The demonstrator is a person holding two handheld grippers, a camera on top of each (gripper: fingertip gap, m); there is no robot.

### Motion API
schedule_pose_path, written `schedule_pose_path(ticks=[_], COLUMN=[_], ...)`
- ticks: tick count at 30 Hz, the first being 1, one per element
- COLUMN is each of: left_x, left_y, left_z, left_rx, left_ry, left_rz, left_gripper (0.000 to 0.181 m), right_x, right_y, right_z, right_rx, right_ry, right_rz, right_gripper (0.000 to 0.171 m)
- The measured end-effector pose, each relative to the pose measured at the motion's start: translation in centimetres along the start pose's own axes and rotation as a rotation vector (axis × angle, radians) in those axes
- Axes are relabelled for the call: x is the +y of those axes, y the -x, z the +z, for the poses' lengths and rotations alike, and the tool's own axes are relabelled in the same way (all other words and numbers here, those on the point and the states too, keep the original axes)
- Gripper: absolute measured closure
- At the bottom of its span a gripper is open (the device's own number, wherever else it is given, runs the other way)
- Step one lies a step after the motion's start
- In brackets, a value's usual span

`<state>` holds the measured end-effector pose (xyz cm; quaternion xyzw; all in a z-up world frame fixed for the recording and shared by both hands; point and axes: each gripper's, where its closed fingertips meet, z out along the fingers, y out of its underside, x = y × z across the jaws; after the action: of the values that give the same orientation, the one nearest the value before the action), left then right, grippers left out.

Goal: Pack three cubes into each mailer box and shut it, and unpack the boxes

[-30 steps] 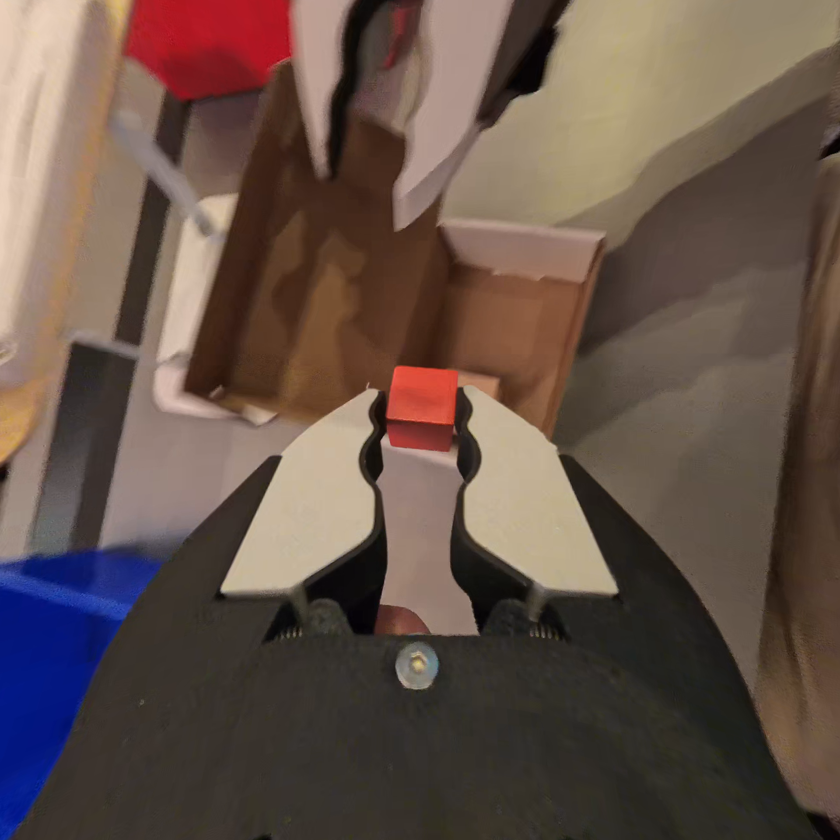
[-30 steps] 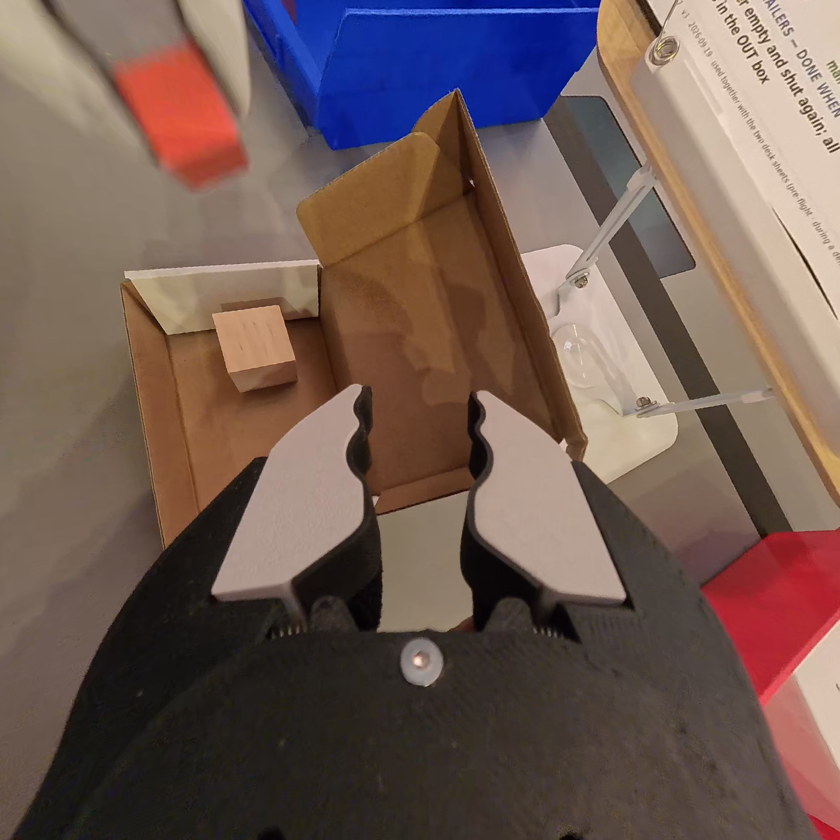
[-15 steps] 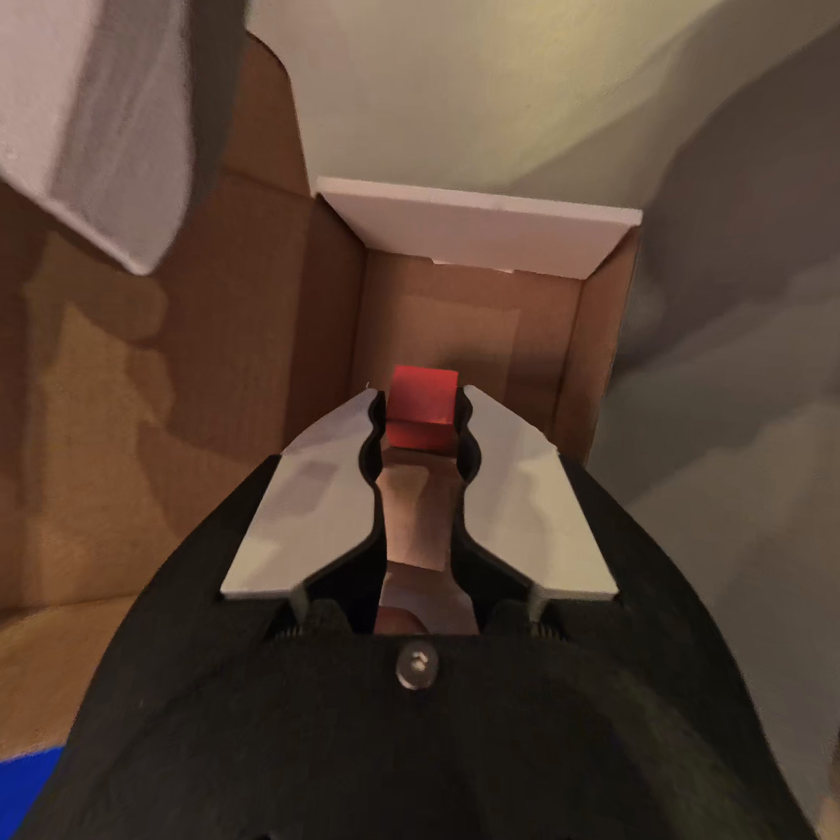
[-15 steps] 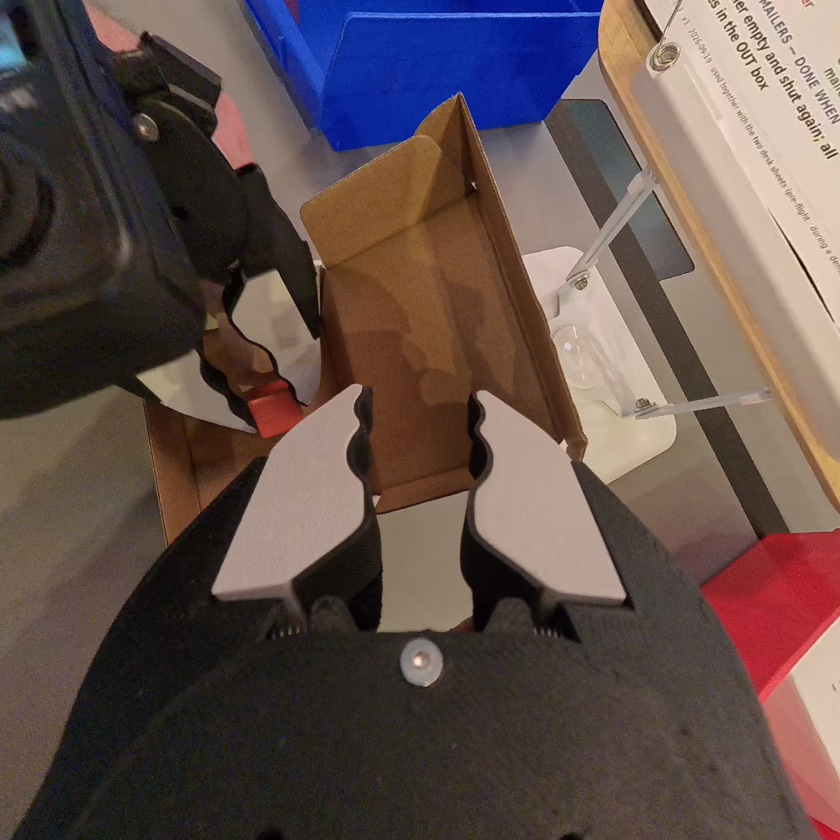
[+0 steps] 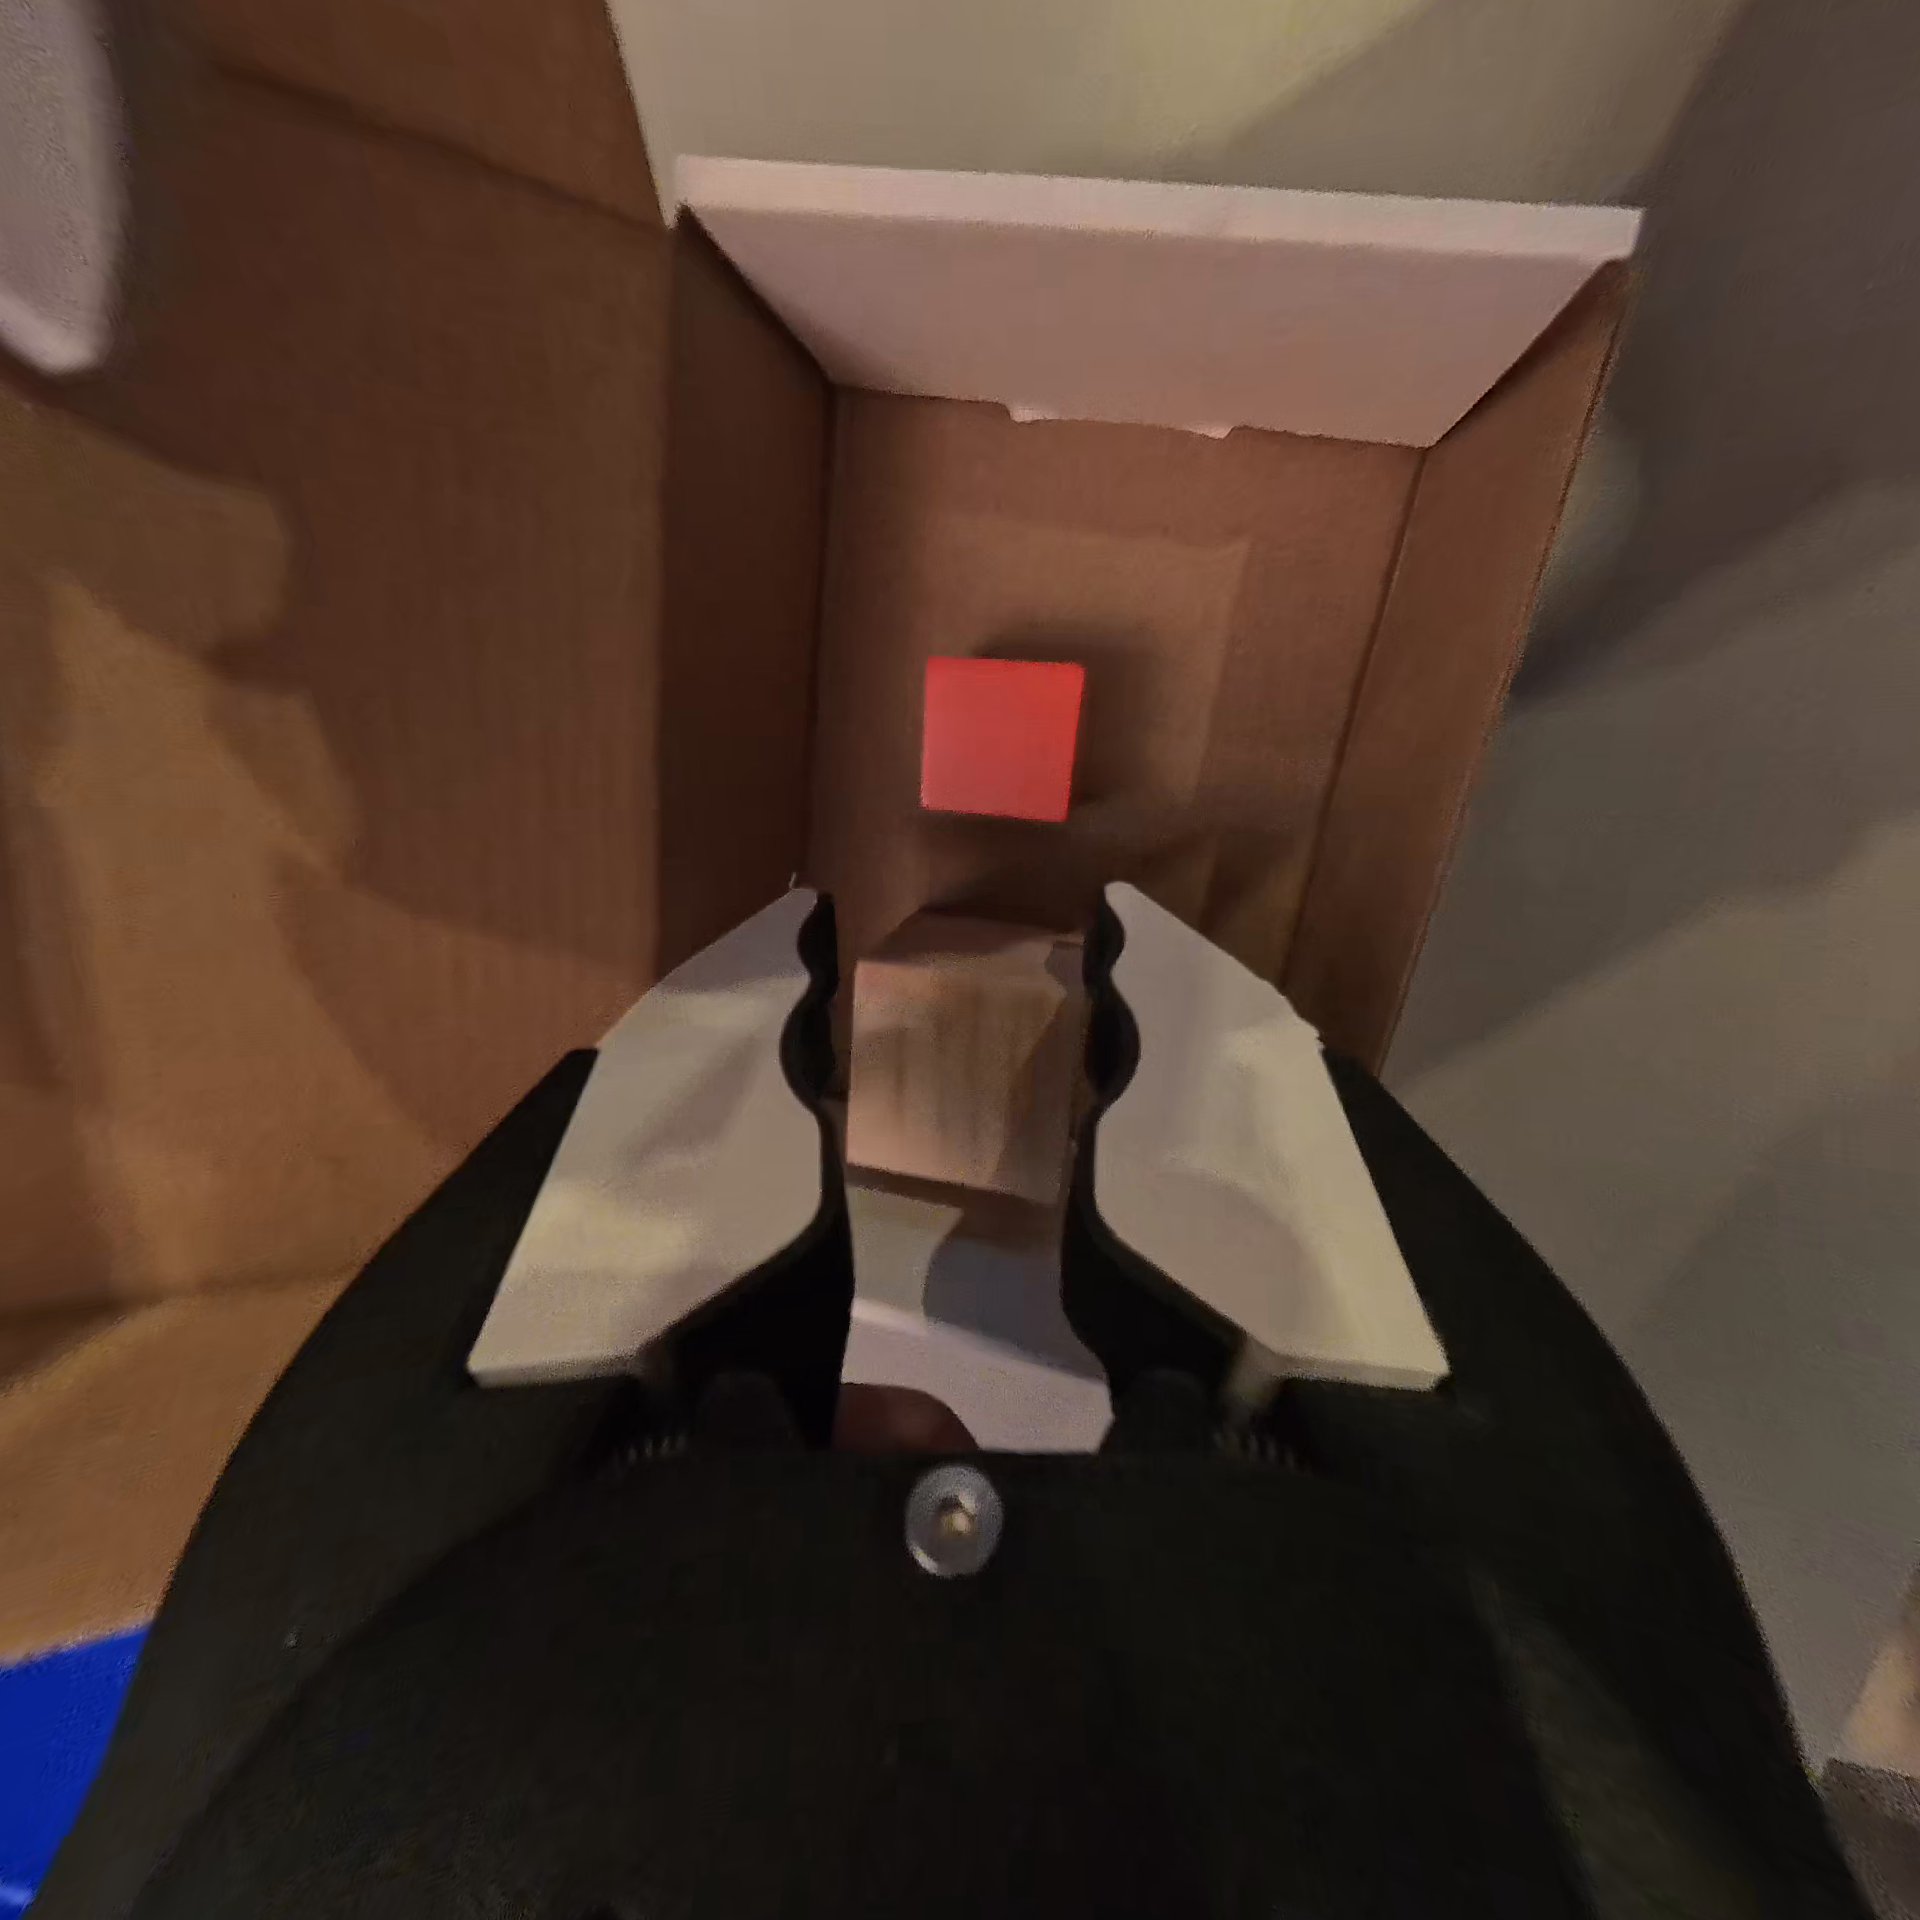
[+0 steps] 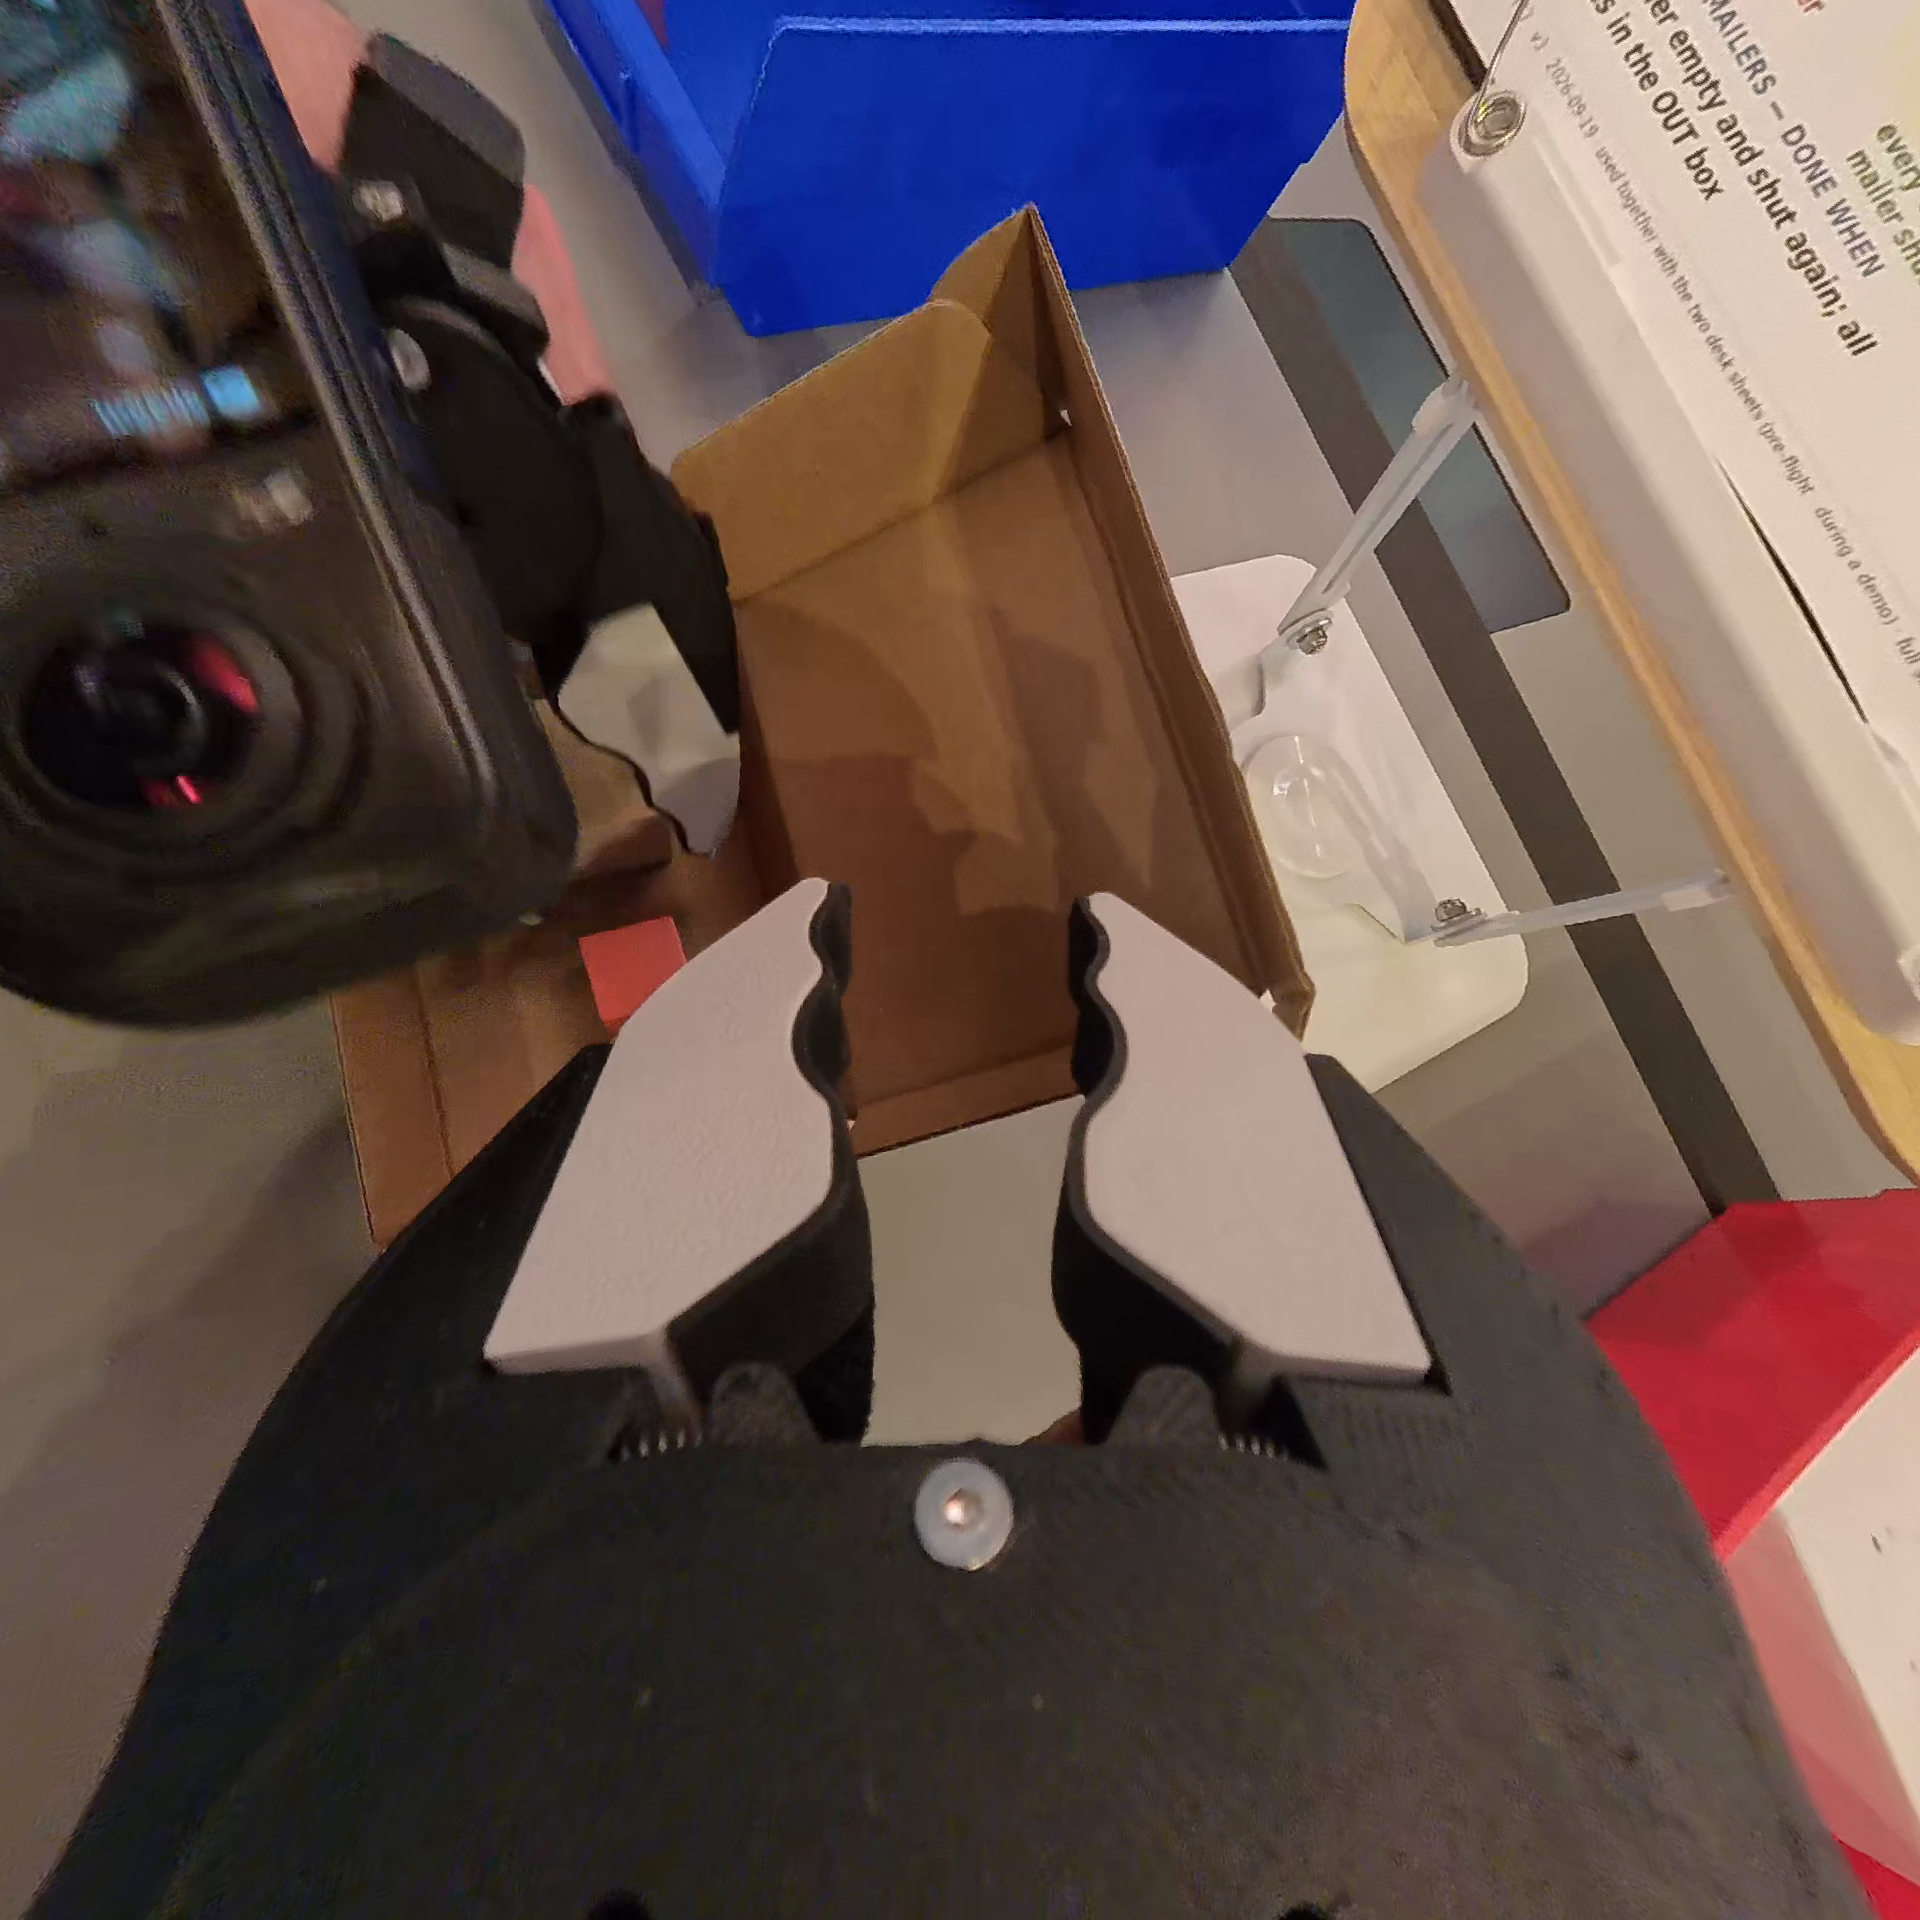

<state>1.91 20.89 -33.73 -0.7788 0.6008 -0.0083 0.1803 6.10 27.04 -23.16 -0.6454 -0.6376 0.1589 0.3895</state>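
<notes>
The open brown mailer box point(image 5: 1351, 790) lies under my left gripper point(image 5: 961, 899), its white flap point(image 5: 1143, 301) at the far end. The red cube point(image 5: 1003, 738) rests free on the box floor, past my fingertips. A wooden cube point(image 5: 956, 1060) shows between the open jaws, lower down in the box. My left gripper is open and holds nothing. In the right wrist view, my right gripper point(image 6: 956, 914) is open and empty over the near edge of the box's raised lid point(image 6: 966, 727). The left gripper's finger point(image 6: 665, 738) hangs over the box tray point(image 6: 468, 1039), with the red cube point(image 6: 629, 971) below it.
A blue bin point(image 6: 987, 135) stands behind the box. A red bin point(image 6: 1766, 1330) is at the right front. A white stand with clear clips point(image 6: 1351, 790) and a wooden board with a printed sheet point(image 6: 1662, 416) are on the right.
My left gripper has opened and let go of the red cube, which now lies on the box floor. The right gripper has not moved.
</notes>
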Motion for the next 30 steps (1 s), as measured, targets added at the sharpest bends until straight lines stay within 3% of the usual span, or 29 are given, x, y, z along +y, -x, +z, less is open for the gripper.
schedule_pose_path(ticks=[3, 7, 15, 19, 25, 30], left_x=[-0.9, -2.0, -0.7, -0.5, 0.7, 9.1], left_y=[-0.5, -0.5, -0.8, -0.7, 0.7, 5.8], left_z=[-0.7, 1.1, 0.8, 0.2, -6.3, -14.1], left_rx=[0.014, -0.039, 0.019, 0.010, -0.143, -0.339], left_ry=[-0.063, -0.031, 0.011, 0.006, -0.111, -0.087], left_rz=[-0.003, 0.054, 0.040, 0.034, 0.019, -0.135], left_gripper=[0.135, 0.144, 0.153, 0.123, 0.128, 0.133], right_x=[0.0, -0.1, -0.2, -0.1, 0.3, 0.8], right_y=[0.0, 0.2, -0.1, 0.1, -0.3, 0.1], right_z=[0.0, 0.2, -0.2, -0.1, -0.3, 0.3], right_rx=[-0.002, -0.005, 0.003, -0.001, -0.001, -0.030], right_ry=[-0.003, 0.000, -0.007, -0.002, -0.017, -0.016], right_rz=[0.005, 0.000, 0.006, 0.002, 0.020, 0.020], right_gripper=[0.132, 0.132, 0.132, 0.132, 0.132, 0.133])
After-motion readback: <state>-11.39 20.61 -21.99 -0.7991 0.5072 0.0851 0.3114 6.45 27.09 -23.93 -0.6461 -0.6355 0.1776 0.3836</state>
